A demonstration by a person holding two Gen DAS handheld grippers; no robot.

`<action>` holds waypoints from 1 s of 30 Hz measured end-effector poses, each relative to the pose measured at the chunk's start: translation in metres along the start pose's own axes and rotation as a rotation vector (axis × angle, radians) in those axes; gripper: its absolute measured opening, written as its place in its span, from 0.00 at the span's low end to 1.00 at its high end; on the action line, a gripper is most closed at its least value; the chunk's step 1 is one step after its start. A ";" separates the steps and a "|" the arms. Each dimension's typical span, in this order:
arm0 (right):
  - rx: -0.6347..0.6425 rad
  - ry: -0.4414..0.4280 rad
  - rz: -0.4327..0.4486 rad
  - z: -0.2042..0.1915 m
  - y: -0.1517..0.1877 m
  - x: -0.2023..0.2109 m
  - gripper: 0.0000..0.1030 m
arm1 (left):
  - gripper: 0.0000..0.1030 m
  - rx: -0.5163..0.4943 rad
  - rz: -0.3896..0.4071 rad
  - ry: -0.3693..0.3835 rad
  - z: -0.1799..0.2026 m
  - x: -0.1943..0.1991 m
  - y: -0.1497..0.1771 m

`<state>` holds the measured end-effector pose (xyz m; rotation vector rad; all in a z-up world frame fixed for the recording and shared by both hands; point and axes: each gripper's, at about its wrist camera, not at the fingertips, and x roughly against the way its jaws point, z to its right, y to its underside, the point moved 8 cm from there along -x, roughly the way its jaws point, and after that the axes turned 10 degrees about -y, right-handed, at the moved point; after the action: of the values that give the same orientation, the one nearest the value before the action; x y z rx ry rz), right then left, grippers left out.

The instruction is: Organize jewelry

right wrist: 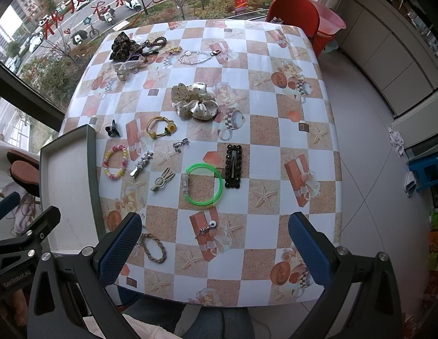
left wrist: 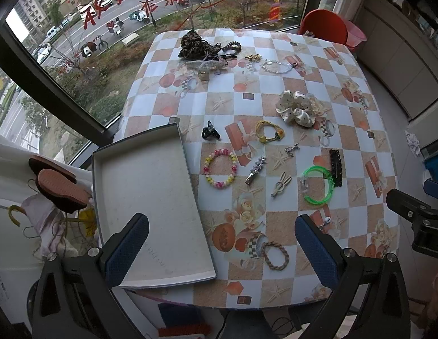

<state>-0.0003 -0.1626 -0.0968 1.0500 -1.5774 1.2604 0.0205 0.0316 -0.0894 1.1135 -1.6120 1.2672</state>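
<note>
An empty grey box lid (left wrist: 151,195) lies at the table's left edge; it also shows in the right wrist view (right wrist: 66,186). Jewelry is spread over the checked tablecloth: a green bangle (left wrist: 319,187) (right wrist: 203,184), a black beaded clip (right wrist: 233,166), a flower bead bracelet (left wrist: 220,168) (right wrist: 115,162), a braided ring (left wrist: 275,255) (right wrist: 152,247), a polka-dot scrunchie (left wrist: 296,108) (right wrist: 194,100), a yellow hair tie (left wrist: 269,131). My left gripper (left wrist: 221,247) is open above the near table edge. My right gripper (right wrist: 216,247) is open above the near edge, over a small charm (right wrist: 206,228).
A leopard scrunchie with several clips (left wrist: 202,48) lies at the far side beside a clear bead bracelet (left wrist: 276,66). A red chair (left wrist: 324,26) stands behind the table. A window runs along the left. A blue stool (right wrist: 427,172) stands on the floor at right.
</note>
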 end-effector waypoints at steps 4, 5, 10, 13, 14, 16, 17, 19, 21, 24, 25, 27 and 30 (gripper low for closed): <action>-0.001 0.000 0.000 0.000 0.000 0.000 1.00 | 1.00 -0.001 0.000 0.000 0.000 0.000 0.000; -0.002 0.000 0.000 0.000 0.000 0.000 1.00 | 1.00 -0.001 0.000 0.000 0.000 0.000 0.000; -0.001 -0.001 -0.001 0.000 0.001 0.000 1.00 | 1.00 -0.002 -0.001 0.001 0.000 0.000 0.000; -0.001 0.000 0.000 0.000 0.001 0.000 1.00 | 1.00 -0.002 -0.001 -0.001 0.000 0.000 0.000; -0.001 0.000 0.000 0.000 0.001 -0.001 1.00 | 1.00 -0.002 -0.002 -0.002 -0.001 0.000 0.001; -0.001 -0.001 -0.001 0.000 0.001 0.000 1.00 | 1.00 0.000 -0.003 0.000 -0.001 -0.001 0.001; -0.001 -0.001 -0.001 0.000 0.001 0.000 1.00 | 1.00 0.002 -0.002 -0.001 -0.004 -0.002 0.004; -0.001 0.000 -0.002 0.000 0.001 -0.001 1.00 | 1.00 0.001 -0.001 -0.001 -0.004 -0.003 0.005; -0.002 -0.001 -0.002 0.000 0.001 -0.001 1.00 | 1.00 0.001 -0.001 -0.002 -0.005 -0.003 0.005; 0.000 -0.001 0.000 0.001 0.001 -0.001 1.00 | 1.00 0.001 -0.001 -0.002 -0.004 -0.003 0.005; -0.001 -0.001 -0.001 0.001 0.001 -0.001 1.00 | 1.00 0.001 -0.002 -0.002 -0.005 -0.003 0.006; -0.002 -0.001 -0.003 0.001 0.001 -0.002 1.00 | 1.00 0.001 -0.003 -0.002 -0.004 -0.003 0.005; -0.002 -0.001 -0.002 0.001 0.001 -0.001 1.00 | 1.00 0.001 -0.004 -0.003 -0.005 -0.004 0.006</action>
<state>-0.0008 -0.1632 -0.0981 1.0506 -1.5774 1.2574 0.0160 0.0377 -0.0939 1.1182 -1.6109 1.2645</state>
